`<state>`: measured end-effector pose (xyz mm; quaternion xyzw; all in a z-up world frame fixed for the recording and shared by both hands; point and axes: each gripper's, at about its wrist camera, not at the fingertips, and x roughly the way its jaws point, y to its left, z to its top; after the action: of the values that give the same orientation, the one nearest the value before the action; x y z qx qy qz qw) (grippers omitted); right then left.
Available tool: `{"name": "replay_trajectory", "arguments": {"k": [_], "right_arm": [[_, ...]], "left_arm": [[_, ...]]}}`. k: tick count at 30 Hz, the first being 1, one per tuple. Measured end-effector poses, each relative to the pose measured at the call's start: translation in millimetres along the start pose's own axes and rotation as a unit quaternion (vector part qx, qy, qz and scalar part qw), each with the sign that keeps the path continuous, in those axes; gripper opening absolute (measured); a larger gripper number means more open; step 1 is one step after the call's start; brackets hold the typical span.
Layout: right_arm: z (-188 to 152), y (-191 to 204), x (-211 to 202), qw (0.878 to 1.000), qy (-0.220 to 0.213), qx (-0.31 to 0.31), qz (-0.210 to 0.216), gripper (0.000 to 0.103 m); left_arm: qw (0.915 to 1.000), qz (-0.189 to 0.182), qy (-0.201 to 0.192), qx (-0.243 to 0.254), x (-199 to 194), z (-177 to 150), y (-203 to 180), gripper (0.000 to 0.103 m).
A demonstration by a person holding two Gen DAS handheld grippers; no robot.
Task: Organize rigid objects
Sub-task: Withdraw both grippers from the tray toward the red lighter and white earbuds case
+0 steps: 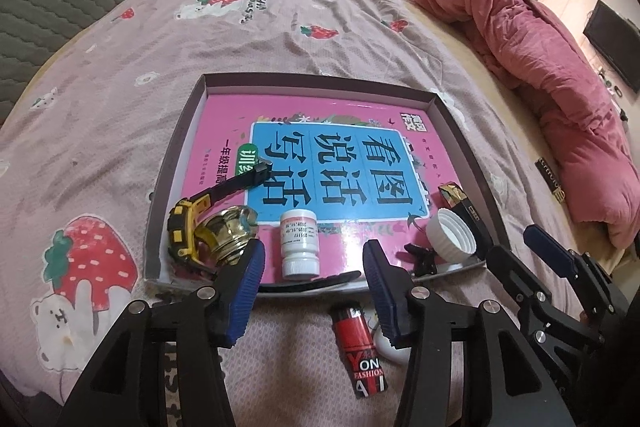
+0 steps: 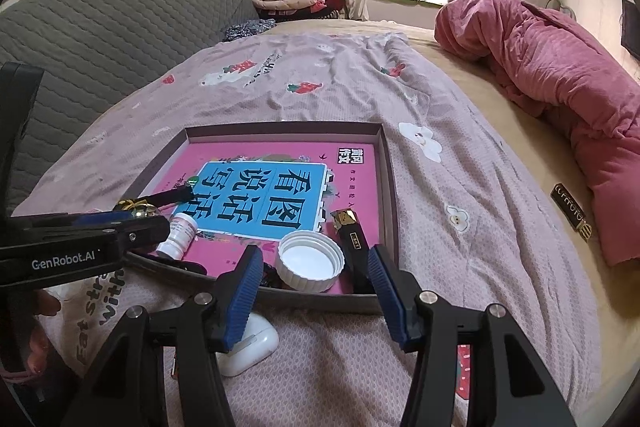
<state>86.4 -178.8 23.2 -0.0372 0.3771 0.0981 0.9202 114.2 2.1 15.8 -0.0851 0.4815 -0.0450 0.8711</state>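
I see both my hand-held grippers, left (image 1: 314, 283) and right (image 2: 316, 291), released over the strawberry-print bed (image 1: 120, 107); the tray (image 1: 176, 163) lies just ahead, pink quilt (image 2: 560, 75) far right.

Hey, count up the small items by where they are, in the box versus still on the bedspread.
In the box: 5 - watch, brass piece, pill bottle, white cap, black-and-gold lighter
On the bedspread: 2 - red lighter, earbud case
Total: 7
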Motion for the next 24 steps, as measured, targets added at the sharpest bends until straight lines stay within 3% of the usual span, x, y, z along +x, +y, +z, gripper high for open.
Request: {"name": "replay_trajectory", "arguments": {"k": [14, 24], "right_arm": [[-9, 1, -12, 1.0, 0.002, -0.004, 0.006, 0.055], [-13, 2, -16, 1.0, 0.002, -0.003, 0.01, 0.055]], "left_arm": [[0.9995, 0.0, 0.014, 0.028, -19, -31, -7, 0.053], [0.9972, -0.001, 0.057, 0.049, -7, -62, -20, 0.053]]}}
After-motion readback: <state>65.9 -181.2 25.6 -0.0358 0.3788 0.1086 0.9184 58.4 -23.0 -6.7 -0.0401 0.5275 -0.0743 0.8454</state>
